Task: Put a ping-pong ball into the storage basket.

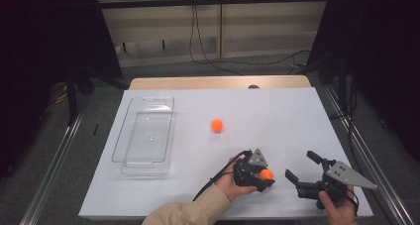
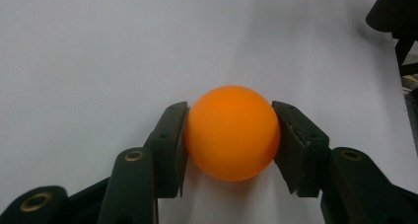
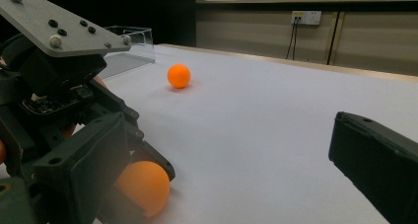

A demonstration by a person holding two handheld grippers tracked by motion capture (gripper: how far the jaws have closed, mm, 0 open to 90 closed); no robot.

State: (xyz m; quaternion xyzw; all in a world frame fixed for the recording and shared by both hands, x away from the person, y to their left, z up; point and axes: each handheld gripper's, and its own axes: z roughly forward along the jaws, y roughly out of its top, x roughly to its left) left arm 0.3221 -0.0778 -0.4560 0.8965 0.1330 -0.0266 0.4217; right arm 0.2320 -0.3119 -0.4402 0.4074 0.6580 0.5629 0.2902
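My left gripper (image 1: 266, 174) is shut on an orange ball (image 2: 230, 135), its two pads pressed against the ball's sides low over the white table (image 1: 277, 111). The same ball (image 3: 143, 187) lies close by in the right gripper view, under the left gripper's grey plate (image 3: 54, 21). A second orange ball (image 1: 216, 125) rests loose mid-table, also seen as the far ball (image 3: 178, 76). My right gripper (image 1: 300, 164) stands open just right of the left one, nothing between its fingers (image 3: 374, 155).
A clear plastic tray (image 1: 144, 136) lies empty on the table's left side. The table's wooden far edge (image 1: 218, 81) runs along the back. Cables hang by the back wall. A black stand's metal rails flank the table on both sides.
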